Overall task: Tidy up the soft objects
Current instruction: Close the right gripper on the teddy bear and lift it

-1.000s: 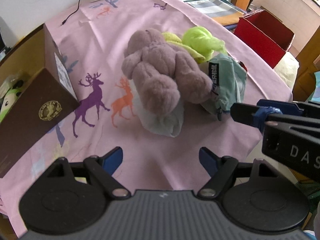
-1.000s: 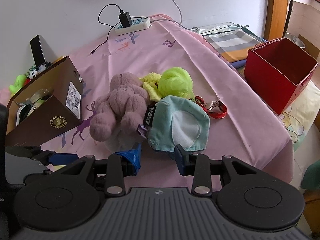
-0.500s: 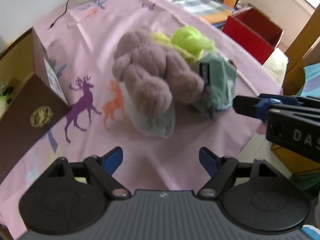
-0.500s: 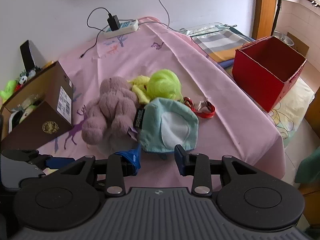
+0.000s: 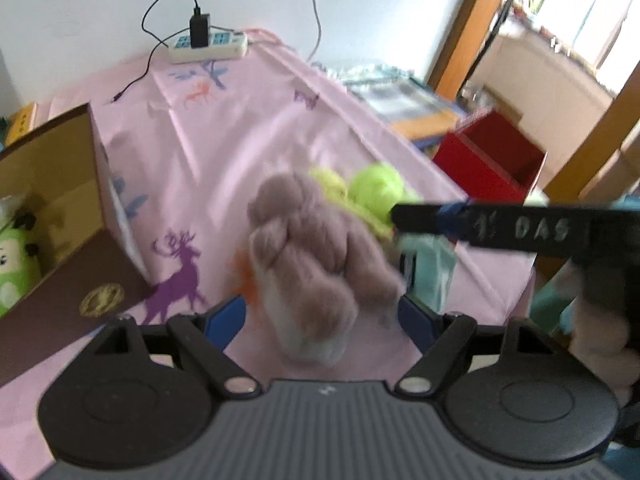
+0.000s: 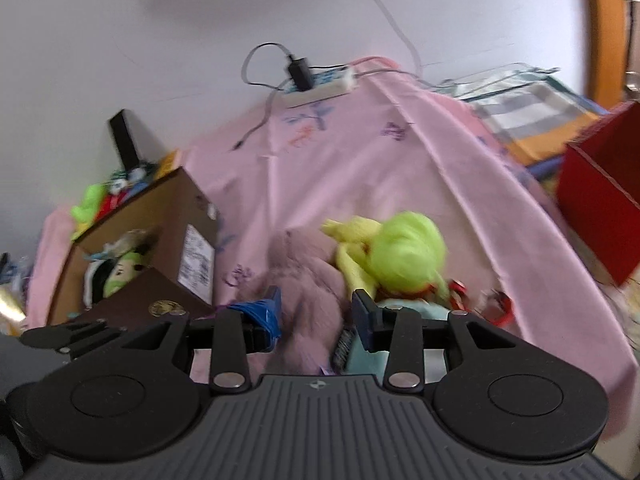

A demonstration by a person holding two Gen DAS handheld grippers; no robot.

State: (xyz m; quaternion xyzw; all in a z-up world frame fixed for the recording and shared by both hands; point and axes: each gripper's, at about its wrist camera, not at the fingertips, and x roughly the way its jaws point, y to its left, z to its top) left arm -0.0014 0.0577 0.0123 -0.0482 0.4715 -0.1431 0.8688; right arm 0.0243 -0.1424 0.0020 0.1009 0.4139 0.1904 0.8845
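Observation:
A mauve plush bear (image 5: 312, 248) lies on the pink deer-print cloth (image 5: 224, 140), on top of a pale cloth. Behind it lies a lime-green plush (image 5: 376, 188), and a teal cloth item (image 5: 432, 264) lies to its right. My left gripper (image 5: 320, 316) is open just in front of the bear, its fingers either side of the bear's near end. My right gripper (image 6: 318, 312) hovers over the pile with jaws opening. The bear (image 6: 312, 292) shows between its fingers and nothing is pinched. In the left wrist view that gripper's finger (image 5: 420, 216) reaches in from the right, over the green plush.
An open brown cardboard box (image 5: 60, 208) holding toys stands at the left. A red box (image 5: 492, 160) sits beyond the table's right edge. A power strip (image 5: 208, 44) with cables lies at the far end. A red lanyard (image 6: 496, 304) lies right of the pile.
Both grippers have closed in on the pile and both views now tilt up. The right gripper has swung left over the toys and its jaws have spread wider. The left jaws are unchanged.

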